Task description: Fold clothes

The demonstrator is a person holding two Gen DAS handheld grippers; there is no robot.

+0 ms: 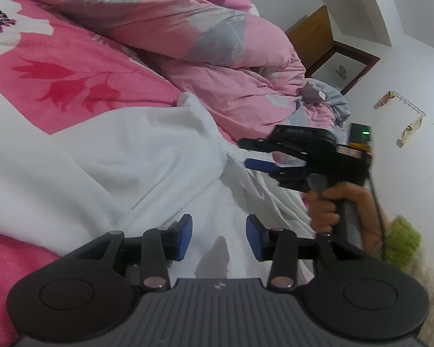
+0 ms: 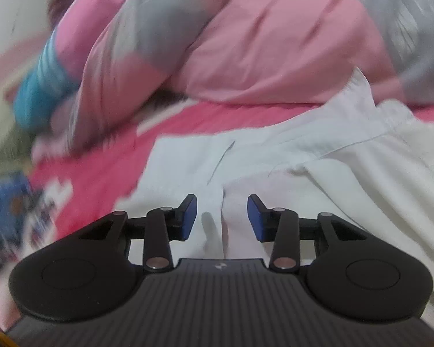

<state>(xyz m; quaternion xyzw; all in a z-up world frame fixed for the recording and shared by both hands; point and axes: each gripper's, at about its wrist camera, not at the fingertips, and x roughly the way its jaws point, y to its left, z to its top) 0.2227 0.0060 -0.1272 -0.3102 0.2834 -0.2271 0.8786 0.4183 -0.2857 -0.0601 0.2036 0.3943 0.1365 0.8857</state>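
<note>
A white garment (image 1: 147, 156) lies spread on the bed, on top of a pink blanket (image 1: 72, 86) with a red flower print; its far edge comes close to a crumpled pink and grey duvet (image 1: 205, 37) that is piled along the back. The left gripper (image 1: 219, 238) hangs low over the near part of the white cloth, its blue pads (image 1: 185, 237) stand partly apart and nothing is between them, only the cloth below. The right gripper (image 1: 253, 156) is seen from the left wrist camera further to the right, above a wrinkled fold of the same garment, held by a hand (image 1: 327, 211) around its grip. In the right wrist view, the right gripper (image 2: 221, 217) also has its pads partly apart with no cloth pinched; under the gap runs a raised crease of the white garment (image 2: 303, 179). This view is blurred on the left side. A wooden piece of furniture (image 1: 318, 34) stands against the white wall behind the bed
</note>
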